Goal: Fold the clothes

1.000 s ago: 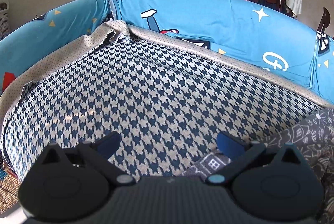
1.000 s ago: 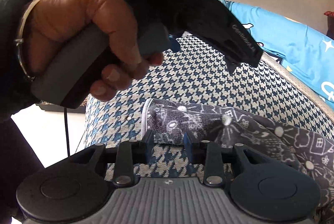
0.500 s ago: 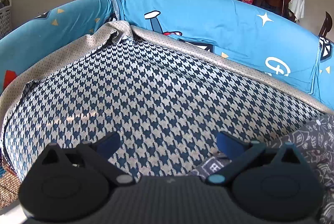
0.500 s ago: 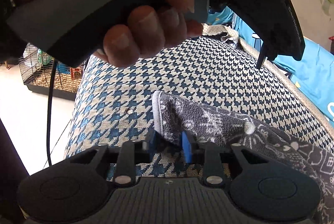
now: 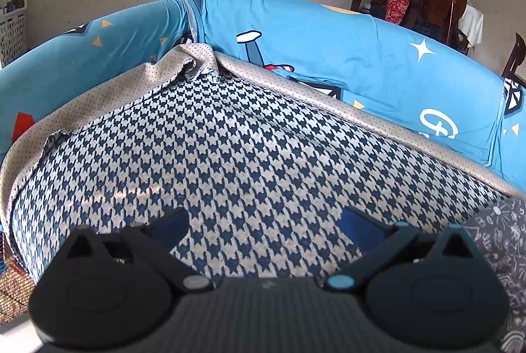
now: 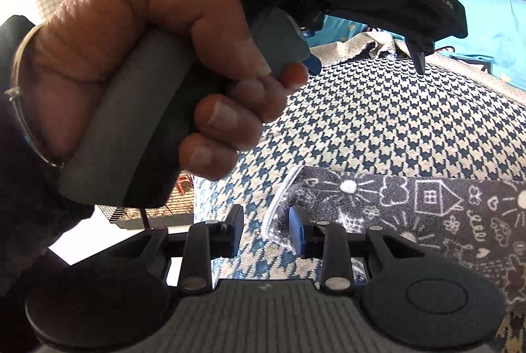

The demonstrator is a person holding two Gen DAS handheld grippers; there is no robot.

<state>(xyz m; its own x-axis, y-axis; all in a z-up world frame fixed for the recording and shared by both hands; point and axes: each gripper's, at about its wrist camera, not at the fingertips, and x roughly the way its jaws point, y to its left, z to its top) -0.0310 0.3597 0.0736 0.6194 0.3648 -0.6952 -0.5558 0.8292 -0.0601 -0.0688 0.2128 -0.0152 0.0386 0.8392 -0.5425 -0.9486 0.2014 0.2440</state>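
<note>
The right gripper's [image 6: 266, 229] jaws were opening around the grey garment's [image 6: 411, 208] white-trimmed corner; the left gripper [image 5: 264, 223] gaped empty over the houndstooth cushion [image 5: 250, 149]. The garment lay spread, so folding looked barely begun

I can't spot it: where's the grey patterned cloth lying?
In the right wrist view, the grey cloth lies on the houndstooth cushion, its white-trimmed edge between the right claw's opening jaws.

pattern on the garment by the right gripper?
Dark grey garment with white doodles: houses, suns, hearts. Clearest in the right wrist view.
</note>
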